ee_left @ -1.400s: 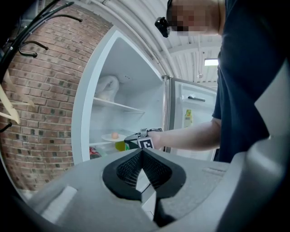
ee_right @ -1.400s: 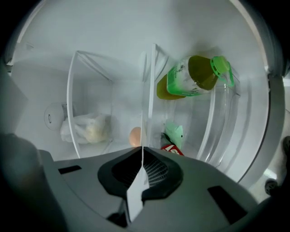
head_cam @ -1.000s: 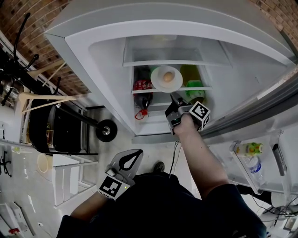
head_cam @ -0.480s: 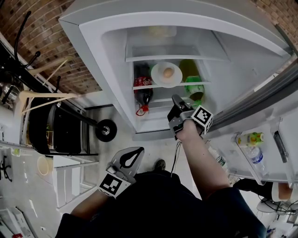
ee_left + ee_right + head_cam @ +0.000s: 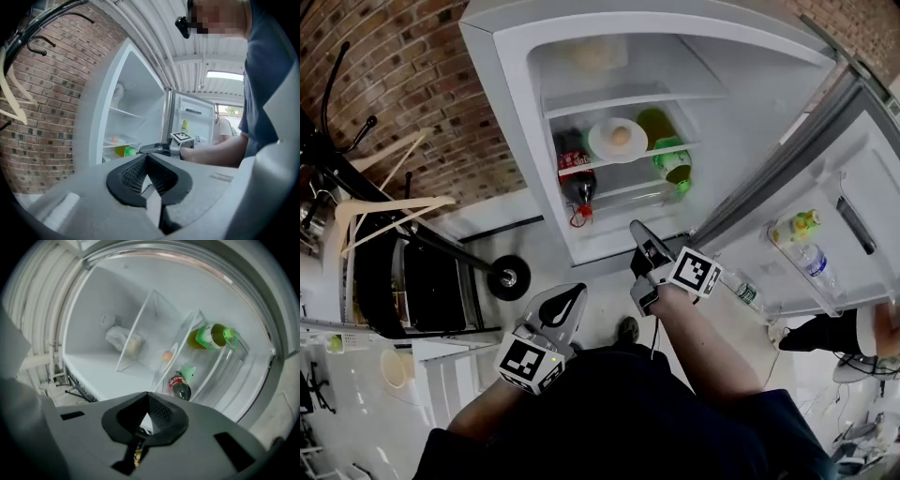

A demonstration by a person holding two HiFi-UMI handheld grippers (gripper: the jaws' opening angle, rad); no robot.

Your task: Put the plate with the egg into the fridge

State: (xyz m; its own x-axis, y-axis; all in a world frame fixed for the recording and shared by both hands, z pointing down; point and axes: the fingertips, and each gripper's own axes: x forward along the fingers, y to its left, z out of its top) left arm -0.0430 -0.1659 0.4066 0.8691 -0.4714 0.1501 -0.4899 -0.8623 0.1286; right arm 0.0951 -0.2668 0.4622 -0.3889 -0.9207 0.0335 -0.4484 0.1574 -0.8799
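Note:
The white plate (image 5: 617, 139) with the egg (image 5: 621, 135) rests on the middle shelf of the open fridge (image 5: 516, 112), between a cola bottle (image 5: 574, 178) and a green bottle (image 5: 670, 161). My right gripper (image 5: 637, 234) hangs in front of the fridge's lower edge, well clear of the plate, its jaws closing fully together with nothing between them. In the right gripper view the egg (image 5: 166, 356) shows beyond the shut tips (image 5: 147, 395). My left gripper (image 5: 565, 306) is low by the person's body, shut and empty; its own view shows the plate (image 5: 115, 140) far off.
The fridge door (image 5: 825, 206) stands open at the right, with bottles (image 5: 797, 225) in its racks. A brick wall (image 5: 403, 84), wooden hangers (image 5: 389, 211) and a black wheeled stand (image 5: 508, 278) are at the left. Another person's leg (image 5: 820, 333) shows at far right.
My right gripper has drawn back from the shelf toward the person's body, leaving the plate in the fridge. The left gripper has barely moved.

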